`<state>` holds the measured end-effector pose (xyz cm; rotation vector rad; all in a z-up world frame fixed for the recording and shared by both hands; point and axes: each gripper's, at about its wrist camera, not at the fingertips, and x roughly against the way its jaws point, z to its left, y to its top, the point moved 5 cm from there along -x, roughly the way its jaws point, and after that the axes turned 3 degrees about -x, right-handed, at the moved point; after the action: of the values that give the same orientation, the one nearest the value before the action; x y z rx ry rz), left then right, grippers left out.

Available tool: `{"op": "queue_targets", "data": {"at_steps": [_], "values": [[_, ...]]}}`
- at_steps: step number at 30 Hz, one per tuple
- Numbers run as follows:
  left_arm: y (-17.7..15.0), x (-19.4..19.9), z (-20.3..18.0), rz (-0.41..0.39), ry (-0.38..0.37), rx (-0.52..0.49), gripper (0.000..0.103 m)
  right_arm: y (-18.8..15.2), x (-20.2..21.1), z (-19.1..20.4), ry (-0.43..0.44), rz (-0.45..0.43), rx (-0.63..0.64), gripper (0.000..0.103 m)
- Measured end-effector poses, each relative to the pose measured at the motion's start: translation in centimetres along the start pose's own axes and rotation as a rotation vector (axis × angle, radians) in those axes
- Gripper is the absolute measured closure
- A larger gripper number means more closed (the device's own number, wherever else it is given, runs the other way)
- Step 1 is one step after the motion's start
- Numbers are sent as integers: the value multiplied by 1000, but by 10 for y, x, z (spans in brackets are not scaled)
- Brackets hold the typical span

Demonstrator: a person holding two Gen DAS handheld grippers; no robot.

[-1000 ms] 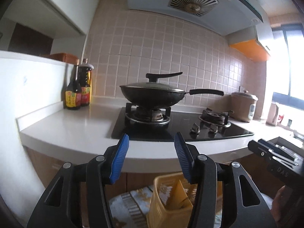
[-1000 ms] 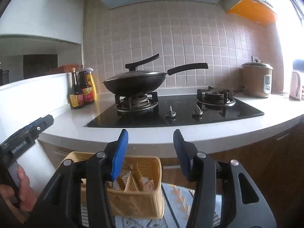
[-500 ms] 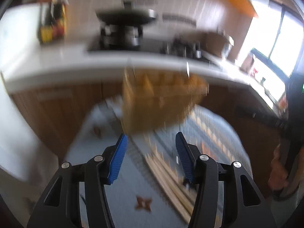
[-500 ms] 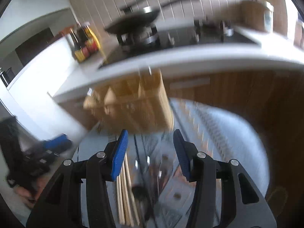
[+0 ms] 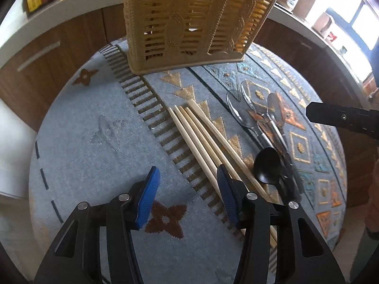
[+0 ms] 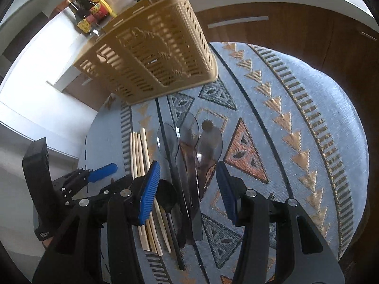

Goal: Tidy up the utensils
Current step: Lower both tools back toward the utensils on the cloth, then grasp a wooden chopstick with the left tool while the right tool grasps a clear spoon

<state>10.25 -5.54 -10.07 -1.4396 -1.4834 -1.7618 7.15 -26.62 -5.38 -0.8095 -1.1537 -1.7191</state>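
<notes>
A tan slotted utensil basket (image 5: 189, 19) stands at the far side of a round table covered with a patterned cloth (image 5: 94, 127); it also shows in the right wrist view (image 6: 151, 54). Several wooden chopsticks (image 5: 208, 146) lie side by side on the cloth, with three clear plastic spoons (image 5: 255, 113) and a black spoon (image 5: 267, 165) to their right. My left gripper (image 5: 188, 189) is open and empty above the cloth, just left of the chopsticks. My right gripper (image 6: 187, 184) is open and empty above the clear spoons (image 6: 189, 139), with the chopsticks (image 6: 139, 149) and black spoon (image 6: 167, 196) at its left.
Wooden cabinets (image 6: 296, 37) and a white counter edge (image 5: 59, 7) ring the table behind the basket. Sauce bottles (image 6: 90, 11) stand on the counter. The left gripper (image 6: 71, 179) shows at the left of the right wrist view.
Both grippers have tipped down from facing the stove to looking down at the table. The basket, chopsticks and spoons have come into view. Both stay open.
</notes>
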Motion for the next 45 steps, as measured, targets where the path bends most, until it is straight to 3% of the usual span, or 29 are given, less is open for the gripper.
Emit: {"op": "queue_targets", "data": {"at_steps": [4, 9, 17, 23, 29, 33, 35, 37, 40, 45], "values": [[-6, -1, -11, -33, 94, -68, 55, -1, -3, -7, -7, 4, -10, 57], [-10, 2, -12, -43, 131, -72, 55, -3, -7, -19, -12, 13, -35, 57], [-13, 6, -22, -20, 36, -42, 54, -6, -8, -25, -2, 15, -44, 57], [-12, 5, -34, -25, 159, -126, 53, -8, -9, -33, 1, 7, -74, 57], [-13, 4, -27, 10, 105, -82, 52, -9, -7, -43, -18, -9, -90, 57], [-5, -5, -29, -2, 151, -102, 51, -5, -13, -44, -18, -3, -93, 57], [1, -6, -27, -2, 139, -91, 56, -2, -14, -41, -37, -9, -76, 57], [4, -5, -25, -13, 156, -101, 83, 1, -15, -40, -52, -13, -63, 57], [7, -3, -16, -19, 133, -87, 91, 8, -18, -41, -60, -12, -60, 57], [5, 5, 17, -38, 108, -6, 93, 20, -26, -41, -97, 4, -40, 57]]}}
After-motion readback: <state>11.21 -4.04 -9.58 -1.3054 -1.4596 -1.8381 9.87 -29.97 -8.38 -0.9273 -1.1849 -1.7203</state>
